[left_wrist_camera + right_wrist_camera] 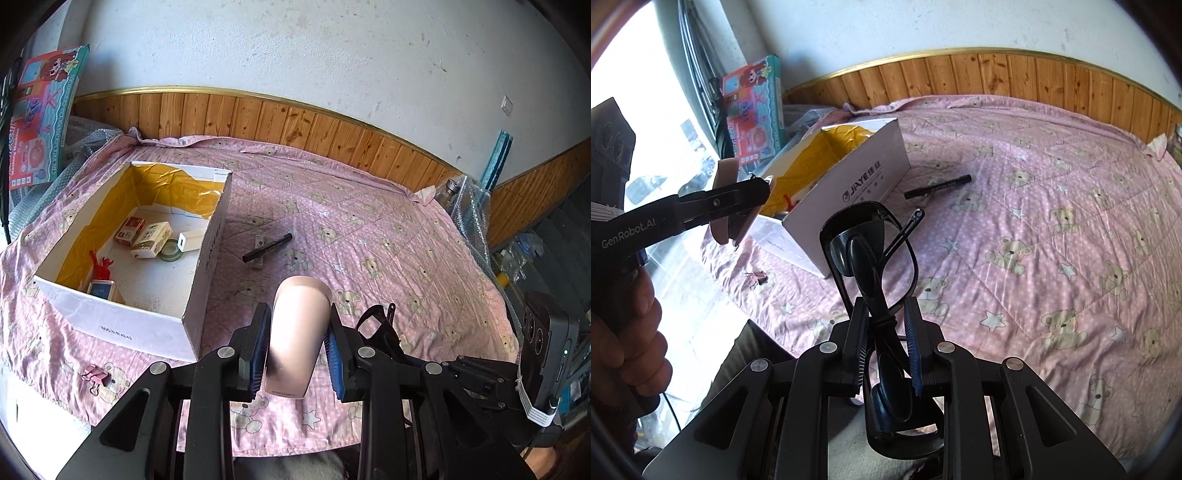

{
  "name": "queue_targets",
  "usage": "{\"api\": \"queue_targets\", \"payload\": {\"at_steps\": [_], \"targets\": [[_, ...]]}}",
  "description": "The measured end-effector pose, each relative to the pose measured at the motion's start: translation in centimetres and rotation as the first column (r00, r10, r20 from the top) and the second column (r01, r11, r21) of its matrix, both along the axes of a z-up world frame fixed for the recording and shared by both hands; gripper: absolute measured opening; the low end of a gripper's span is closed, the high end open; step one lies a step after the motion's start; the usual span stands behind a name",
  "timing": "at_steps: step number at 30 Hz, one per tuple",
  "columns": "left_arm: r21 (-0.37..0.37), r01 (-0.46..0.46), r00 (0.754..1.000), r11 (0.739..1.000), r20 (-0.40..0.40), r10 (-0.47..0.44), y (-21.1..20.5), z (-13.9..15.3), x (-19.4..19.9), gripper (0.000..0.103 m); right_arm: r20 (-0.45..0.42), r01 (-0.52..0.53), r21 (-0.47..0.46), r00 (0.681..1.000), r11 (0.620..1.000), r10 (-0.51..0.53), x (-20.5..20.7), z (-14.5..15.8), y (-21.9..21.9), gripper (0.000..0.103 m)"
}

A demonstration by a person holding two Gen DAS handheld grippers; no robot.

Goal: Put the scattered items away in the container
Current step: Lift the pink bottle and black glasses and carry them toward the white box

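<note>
The left gripper (pixel 297 345) clamps a pale pink case (pixel 297 332), the right gripper (pixel 886 347) clamps folded black glasses (pixel 871 254), both beside the white box (pixel 207 258).

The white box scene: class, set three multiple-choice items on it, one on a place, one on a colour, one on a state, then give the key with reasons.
1. Where does the black marker lie?
A. inside the white box
B. on the pink bedspread beside the box
C. in the left tool

2. What colour is the lining of the white box?
A. yellow
B. green
C. blue

3. What is the right tool doing?
A. hanging open and empty
B. shut on a binder clip
C. shut on black glasses

Key: 1 B, the marker rests on the pink bedspread just right of the box wall. 2 A, yellow lining covers the inner walls. 3 C, the black glasses sit clamped between its pads.
</note>
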State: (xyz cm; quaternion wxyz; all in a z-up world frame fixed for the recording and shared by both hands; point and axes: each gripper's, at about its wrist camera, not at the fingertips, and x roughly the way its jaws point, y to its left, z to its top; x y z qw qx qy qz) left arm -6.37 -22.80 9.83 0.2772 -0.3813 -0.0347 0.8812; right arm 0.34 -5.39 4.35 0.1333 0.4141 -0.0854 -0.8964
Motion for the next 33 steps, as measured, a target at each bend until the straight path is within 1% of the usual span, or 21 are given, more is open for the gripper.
{"api": "queue_targets", "payload": {"at_steps": [16,33], "targets": [[0.048,-0.062,0.998,0.997,-0.016,0.063,-3.8,0.9,0.2,0.029,-0.014,-0.075,0.032,0.997,0.997,0.075,-0.3,1.1,-3.5,0.020],[0.077,-0.111,0.994,0.991,-0.002,0.111,-6.5,0.7,-1.2,0.029,-0.020,-0.133,0.059,0.991,0.989,0.134,-2.1,2.0,-6.3,0.020]]}}
